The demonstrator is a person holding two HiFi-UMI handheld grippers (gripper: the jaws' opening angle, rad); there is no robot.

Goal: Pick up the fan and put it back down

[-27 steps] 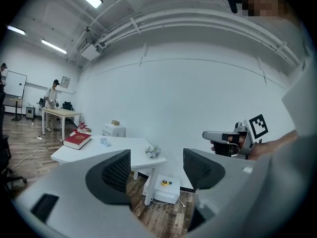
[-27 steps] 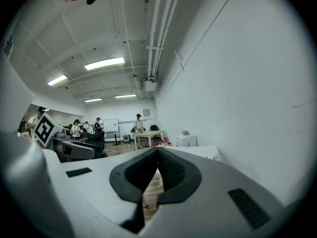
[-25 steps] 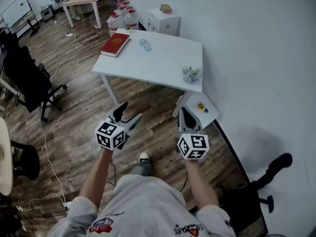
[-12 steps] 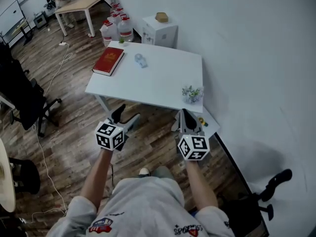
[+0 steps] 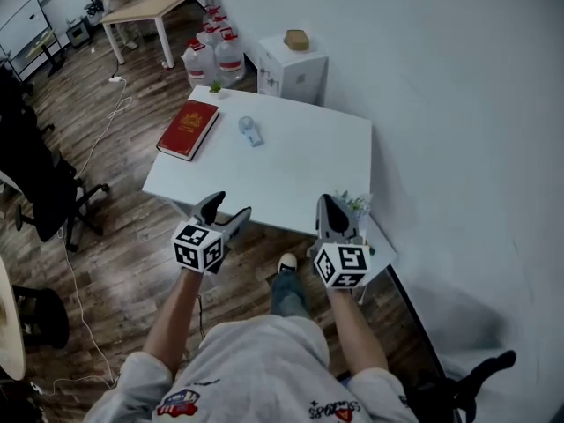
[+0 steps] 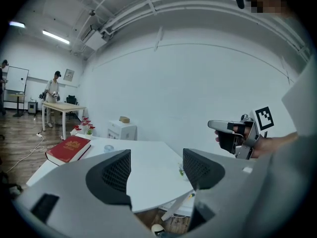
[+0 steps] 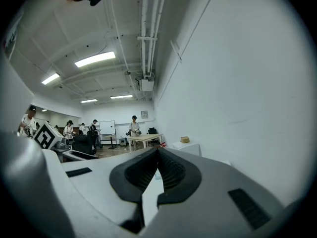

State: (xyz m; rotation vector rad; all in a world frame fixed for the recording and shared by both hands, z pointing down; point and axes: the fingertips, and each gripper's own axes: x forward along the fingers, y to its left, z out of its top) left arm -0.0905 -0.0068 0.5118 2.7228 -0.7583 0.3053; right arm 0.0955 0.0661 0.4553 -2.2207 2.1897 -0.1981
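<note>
Bright, even indoor light across all three views
Strip lights [image 7: 95,59] on the ceiling burn white with a touch of glare in the right gripper view; from the head view the white surface [image 5: 291,170] and the wall [image 5: 458,104] come close to washing out, shadows soft and faint. Both gripper views bulge fisheye-style, lines bending toward the rim, black vignette filling the corners. The left claw [image 6: 156,170] and right claw [image 7: 157,157] loom grey and soft-focused right against the lens, and the room behind reads sharper
</note>
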